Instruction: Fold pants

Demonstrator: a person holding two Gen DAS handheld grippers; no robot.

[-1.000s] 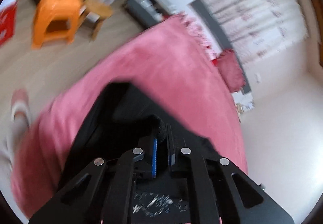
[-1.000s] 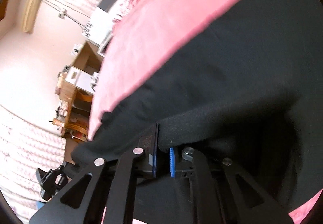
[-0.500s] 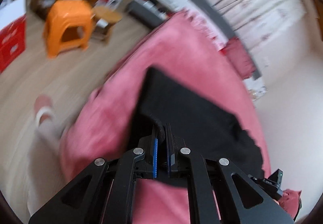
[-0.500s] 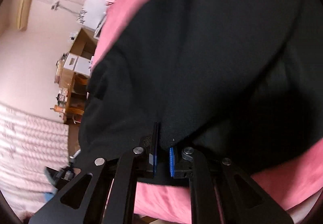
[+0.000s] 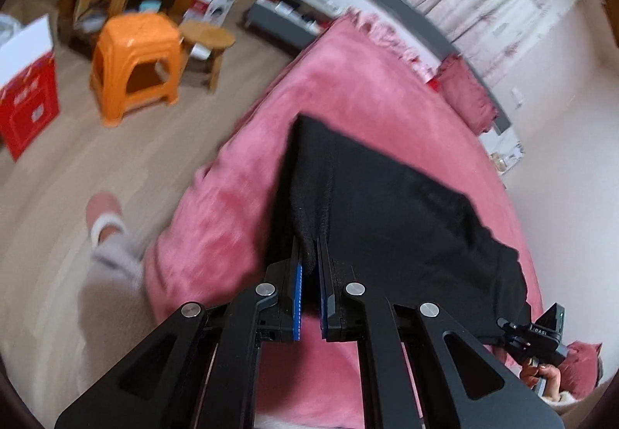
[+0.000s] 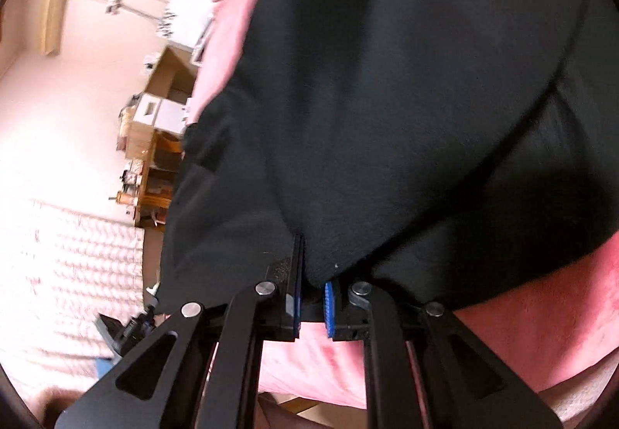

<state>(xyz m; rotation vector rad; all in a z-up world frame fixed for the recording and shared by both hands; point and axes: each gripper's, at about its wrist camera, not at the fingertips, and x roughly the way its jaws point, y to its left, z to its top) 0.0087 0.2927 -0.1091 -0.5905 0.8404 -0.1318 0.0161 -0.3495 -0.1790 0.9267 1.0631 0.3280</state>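
One pair of black pants point(image 5: 390, 204) lies spread on the pink bedspread point(image 5: 232, 204), both near corners pinched by the two grippers. Left gripper point(image 5: 309, 266) is clamped on a bunched fold of the pants at the fabric's left edge, blue pads pressed against cloth; right gripper point(image 6: 311, 274) likewise grips the pants point(image 6: 406, 100) at the near hem, fabric wedged between its jaws. Edges: in the left view the pants' left border runs close to the bed's side edge, a pink strip showing between them; the far corner sits well short of the pink pillow point(image 5: 468, 96) near the headboard, so bare bedspread lies beyond the pants. In the right view pink bedspread point(image 6: 541, 313) shows below and right of the hem — a band of free cover there. Left view only: wood floor point(image 5: 96, 165), one orange stool point(image 5: 135, 61), one small round wooden stool point(image 5: 207, 38) just beside it, one red box point(image 5: 27, 100), a slippered foot point(image 5: 104, 216) near the bed, plus the other gripper's body at the far right. Right view only: a cluttered wooden shelf point(image 6: 151, 165) and patterned curtain point(image 6: 77, 266) past the bed — the pants fill most of that view. A second pink cushion point(image 5: 584, 367) peeks at the left view's lower right.
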